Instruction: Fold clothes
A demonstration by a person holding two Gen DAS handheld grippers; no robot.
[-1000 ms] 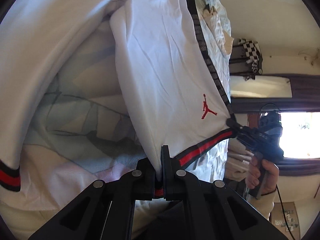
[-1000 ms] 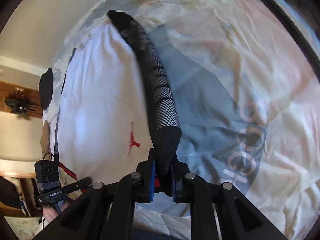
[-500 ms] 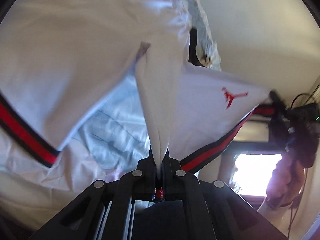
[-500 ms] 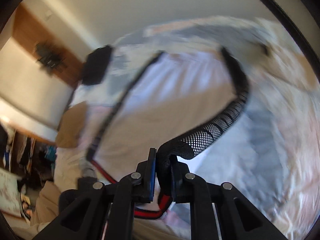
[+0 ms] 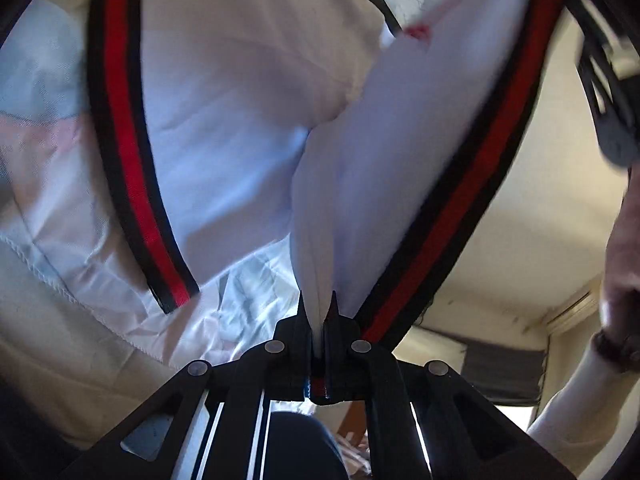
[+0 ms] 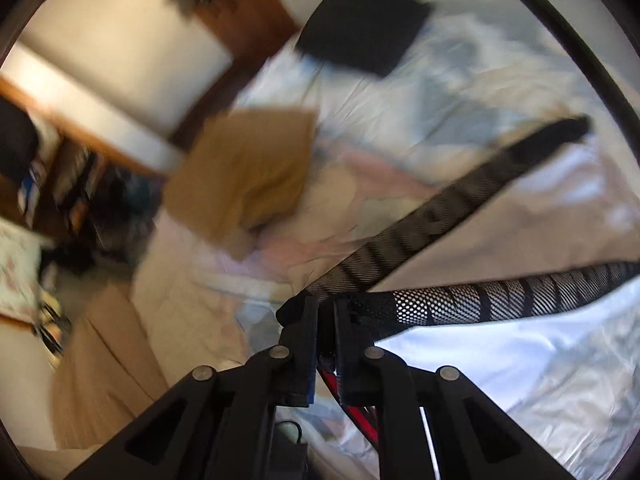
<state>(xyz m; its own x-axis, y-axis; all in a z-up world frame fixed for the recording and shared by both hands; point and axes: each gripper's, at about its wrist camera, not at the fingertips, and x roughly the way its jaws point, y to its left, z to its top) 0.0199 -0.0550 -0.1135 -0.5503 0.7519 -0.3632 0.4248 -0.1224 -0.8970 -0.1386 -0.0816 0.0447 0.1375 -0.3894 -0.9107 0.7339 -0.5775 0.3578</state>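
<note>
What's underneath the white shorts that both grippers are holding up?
Under the white shorts lies a rumpled, pale printed bedsheet. Both the left hand-held gripper and the right hand-held gripper are pinching the shorts. The sheet directly behind the cloth is hidden.

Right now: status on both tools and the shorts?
Left tool shut on white shorts. Right tool shut on their black mesh trim. Shorts lifted above bedsheet. Nothing blocking.

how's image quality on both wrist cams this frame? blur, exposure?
Left wrist: white shorts fairly sharp near the left gripper, smeared toward the top right. Right wrist: heavy motion blur across room and bed; only the right gripper and mesh side band stay crisp.
</note>
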